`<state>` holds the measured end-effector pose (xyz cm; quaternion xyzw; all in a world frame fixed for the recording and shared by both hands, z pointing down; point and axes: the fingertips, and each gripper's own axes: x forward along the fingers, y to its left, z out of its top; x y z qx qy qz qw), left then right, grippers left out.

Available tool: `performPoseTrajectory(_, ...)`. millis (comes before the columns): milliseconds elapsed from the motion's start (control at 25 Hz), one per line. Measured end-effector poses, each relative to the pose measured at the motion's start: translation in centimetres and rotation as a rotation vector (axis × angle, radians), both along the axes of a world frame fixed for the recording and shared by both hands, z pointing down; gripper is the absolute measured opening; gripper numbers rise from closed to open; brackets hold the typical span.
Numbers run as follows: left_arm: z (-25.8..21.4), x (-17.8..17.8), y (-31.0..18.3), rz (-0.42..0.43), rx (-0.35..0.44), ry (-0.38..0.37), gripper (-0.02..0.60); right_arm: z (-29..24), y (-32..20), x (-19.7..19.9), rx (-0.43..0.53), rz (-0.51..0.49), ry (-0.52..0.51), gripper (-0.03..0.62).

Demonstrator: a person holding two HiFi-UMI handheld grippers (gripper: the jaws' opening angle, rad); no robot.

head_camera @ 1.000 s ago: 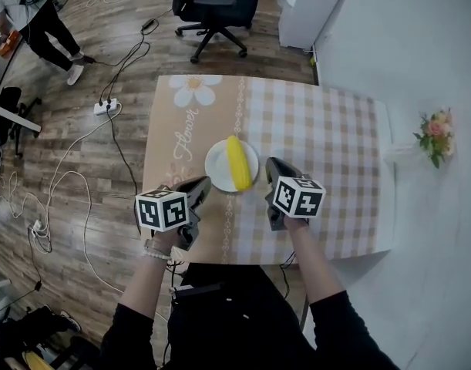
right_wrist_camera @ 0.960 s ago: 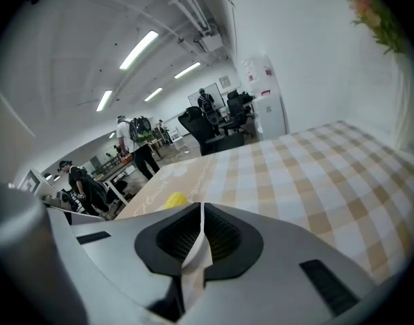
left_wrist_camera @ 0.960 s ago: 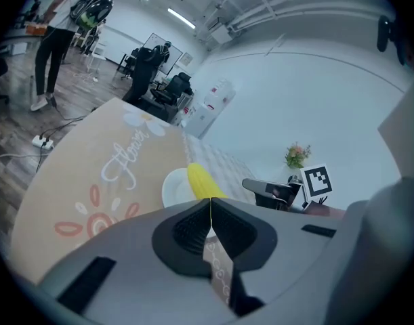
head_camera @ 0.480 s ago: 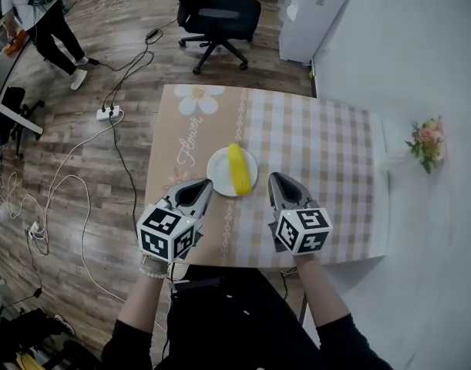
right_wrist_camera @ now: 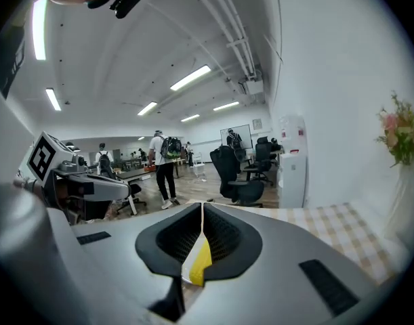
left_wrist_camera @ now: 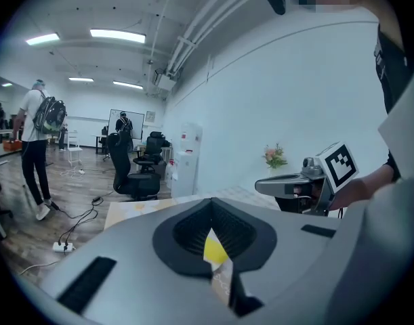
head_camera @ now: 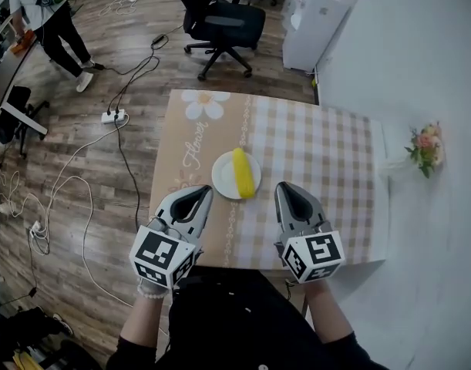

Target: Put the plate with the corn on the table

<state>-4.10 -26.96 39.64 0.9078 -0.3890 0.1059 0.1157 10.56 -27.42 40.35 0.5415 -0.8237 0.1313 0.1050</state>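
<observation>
- Fingers on the left gripper (head_camera: pixel 202 193) and the right gripper (head_camera: pixel 284 188) were pressed together, holding nothing.
- Plate (head_camera: pixel 222 177) with the corn (head_camera: pixel 243 173) sat on the checked worktop (head_camera: pixel 328 156) at frame centre, apart from both.
- Placement looked finished; nothing seemed left.

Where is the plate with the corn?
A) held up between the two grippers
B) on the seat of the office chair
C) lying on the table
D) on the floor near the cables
C: the plate with the corn lies on the table; the left gripper and the right gripper hold nothing.
</observation>
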Motion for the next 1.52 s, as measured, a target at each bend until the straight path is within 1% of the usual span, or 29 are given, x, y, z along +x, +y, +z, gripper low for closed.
performPoseTrajectory(240,-2.2,-0.1,1.5,-0.001,0.045,0.002,0.014,-2.8,1.2,-0.5,0.069,-0.022,0.012,0.044)
performPoseTrajectory(400,-3.3,0.2,2.0,-0.001,0.07,0.006,0.014,-3.9,1.6,-1.0,0.105,-0.046,0.039,0.041)
performPoseTrajectory(480,-3.6,0.5,2.3,0.005,0.064,0.002,0.014,-4.2,1.7,-1.0,0.104,-0.046,0.031,0.041)
performPoseTrajectory(640,-3.4,0.3,2.6,0.019,0.076,-0.004,0.014,-4.7,1.8,-1.0,0.116,-0.038,0.025,0.041)
performPoseTrajectory(760,-3.3,0.1,2.6,0.011,0.083,-0.006,0.014,-5.4,2.0,-1.2,0.147,-0.039,0.046,0.041)
performPoseTrajectory(880,-3.8,0.7,2.8,0.021,0.057,-0.007,0.013,-6.3,2.3,-1.7,0.184,-0.054,0.086,0.04)
performPoseTrajectory(1040,-3.7,0.6,2.7,0.036,0.098,-0.019,0.013,-7.1,2.6,-2.1,0.217,-0.06,0.13,0.04)
performPoseTrajectory(1200,-4.2,1.1,2.9,0.074,0.135,-0.036,0.014,-7.2,2.6,-2.0,0.229,-0.044,0.118,0.04)
performPoseTrajectory(1280,-4.3,1.2,2.8,0.068,0.125,-0.027,0.014,-7.1,2.5,-1.9,0.228,-0.04,0.113,0.04)
performPoseTrajectory(1400,-4.6,1.3,2.8,0.029,0.059,-0.006,0.014,-7.0,2.5,-1.7,0.228,-0.038,0.114,0.04)
performPoseTrajectory(1440,-4.6,1.3,2.8,0.022,0.057,-0.006,0.013,-7.0,2.5,-1.7,0.227,-0.038,0.114,0.04)
performPoseTrajectory(1520,-4.5,1.0,2.5,0.028,0.095,-0.021,0.014,-7.1,2.5,-1.7,0.225,-0.039,0.112,0.04)
